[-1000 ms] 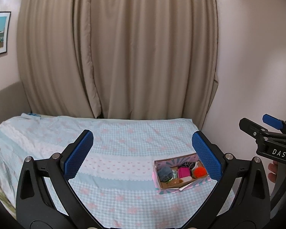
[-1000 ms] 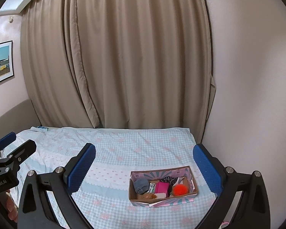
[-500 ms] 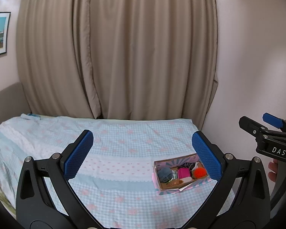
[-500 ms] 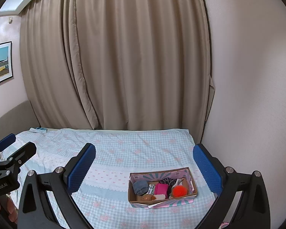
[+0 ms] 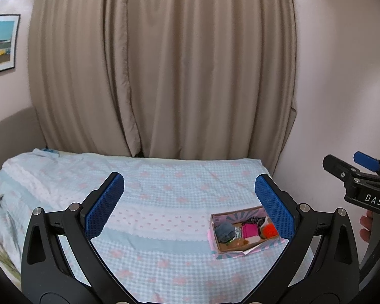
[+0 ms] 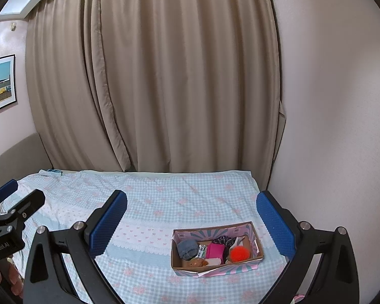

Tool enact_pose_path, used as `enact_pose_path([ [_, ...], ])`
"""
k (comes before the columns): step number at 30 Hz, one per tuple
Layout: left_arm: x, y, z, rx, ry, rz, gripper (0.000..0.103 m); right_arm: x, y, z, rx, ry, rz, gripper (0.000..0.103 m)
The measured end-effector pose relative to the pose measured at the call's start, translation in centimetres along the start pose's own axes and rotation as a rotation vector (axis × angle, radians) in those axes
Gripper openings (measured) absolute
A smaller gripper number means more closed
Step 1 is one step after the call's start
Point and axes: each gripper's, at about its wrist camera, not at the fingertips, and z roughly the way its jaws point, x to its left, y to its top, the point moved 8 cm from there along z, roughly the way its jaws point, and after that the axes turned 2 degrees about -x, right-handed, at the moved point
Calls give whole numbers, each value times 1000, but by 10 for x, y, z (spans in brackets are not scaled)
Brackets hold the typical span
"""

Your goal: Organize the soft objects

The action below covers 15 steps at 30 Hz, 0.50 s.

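Several soft items sit packed in the box [image 6: 216, 249] on the bed [image 6: 164, 202], near the wall. You hold both grippers, left [image 5: 190, 206] and right [image 6: 197, 217], wide apart and empty, well back, likely for a clear view.

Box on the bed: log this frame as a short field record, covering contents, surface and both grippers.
surface: bed with checked blue-and-pink cover
container: open cardboard box, near the bed's right edge
contents: grey fabric bundle, pink item, orange pom-pom, small brown plush, dark patterned fabric
left gripper: open, empty, above bed
right gripper: open, empty, above bed
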Motion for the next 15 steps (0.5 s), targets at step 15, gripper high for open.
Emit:
enact_pose_path([
  [15,20,-2,9,-4,-1,-19,103,12,-4,7,34,-20,9,102],
])
